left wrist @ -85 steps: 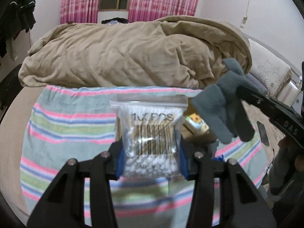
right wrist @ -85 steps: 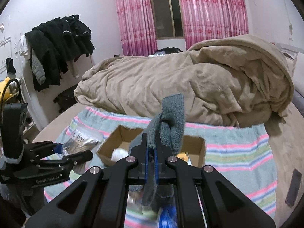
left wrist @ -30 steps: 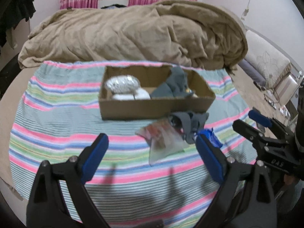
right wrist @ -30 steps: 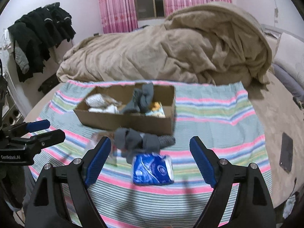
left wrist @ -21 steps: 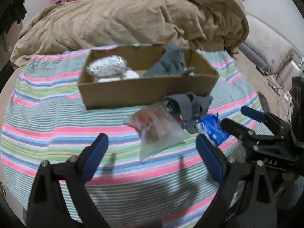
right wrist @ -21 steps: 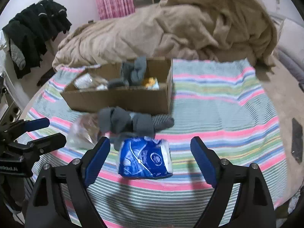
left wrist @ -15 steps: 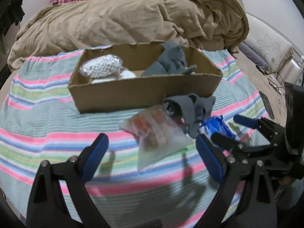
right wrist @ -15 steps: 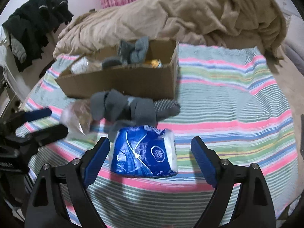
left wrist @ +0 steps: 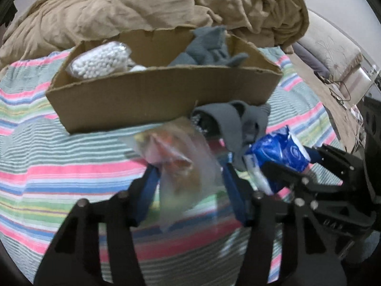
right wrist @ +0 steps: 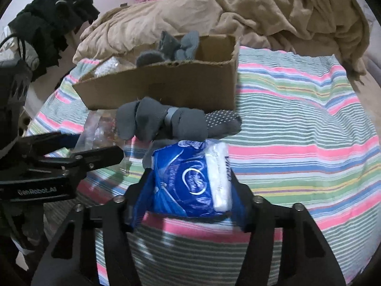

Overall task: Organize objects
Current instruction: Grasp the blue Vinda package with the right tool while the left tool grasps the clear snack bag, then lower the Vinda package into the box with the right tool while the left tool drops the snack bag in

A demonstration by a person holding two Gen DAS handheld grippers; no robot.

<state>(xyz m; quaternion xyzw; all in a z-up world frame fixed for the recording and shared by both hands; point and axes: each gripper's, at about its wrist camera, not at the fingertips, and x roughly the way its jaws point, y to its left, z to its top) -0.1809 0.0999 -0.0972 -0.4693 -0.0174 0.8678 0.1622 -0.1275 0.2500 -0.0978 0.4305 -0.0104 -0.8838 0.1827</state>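
A brown cardboard box (left wrist: 157, 95) stands on the striped blanket and holds a bag of white balls (left wrist: 100, 58) and a grey glove (left wrist: 209, 50). In front of it lie a clear plastic bag (left wrist: 185, 166), another grey glove (right wrist: 171, 121) and a blue tissue pack (right wrist: 193, 178). My left gripper (left wrist: 189, 166) has its blue pads on both sides of the clear bag. My right gripper (right wrist: 190, 186) has its pads against both sides of the tissue pack. The box also shows in the right wrist view (right wrist: 166, 83).
A rumpled tan duvet (left wrist: 154, 7) lies behind the box. The striped blanket (right wrist: 297, 131) spreads to the right. Dark clothes (right wrist: 54, 14) hang at the far left. A pillow and cables (left wrist: 333, 54) lie off the bed's right side.
Both grippers were wide open above the bed. They have come down and forward and closed in, the left around the clear bag, the right around the tissue pack.
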